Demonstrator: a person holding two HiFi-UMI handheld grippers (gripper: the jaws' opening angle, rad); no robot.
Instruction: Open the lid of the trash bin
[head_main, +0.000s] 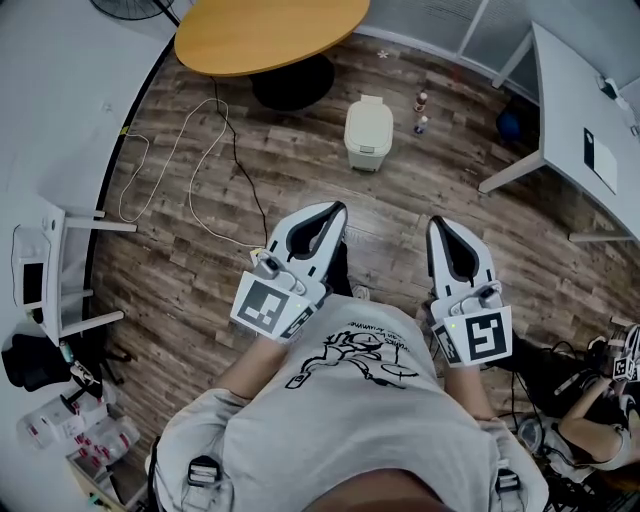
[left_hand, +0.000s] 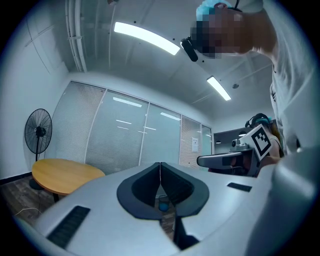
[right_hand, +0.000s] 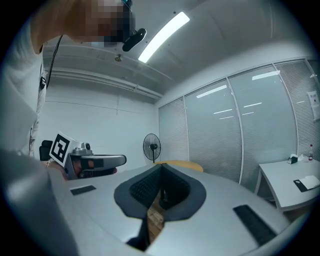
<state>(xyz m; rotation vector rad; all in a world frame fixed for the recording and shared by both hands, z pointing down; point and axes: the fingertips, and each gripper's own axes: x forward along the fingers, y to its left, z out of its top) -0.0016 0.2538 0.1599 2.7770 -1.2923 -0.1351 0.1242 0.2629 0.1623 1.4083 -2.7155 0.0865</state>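
Plainly, the left gripper and right gripper are clenched, fingers grasping nothing. The trash bin stands apart, lid shut.

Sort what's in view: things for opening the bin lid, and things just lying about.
For the job: trash bin, its lid, left gripper, right gripper, both shut and empty.
Lying about: round table, two bottles, floor cable, white desk.
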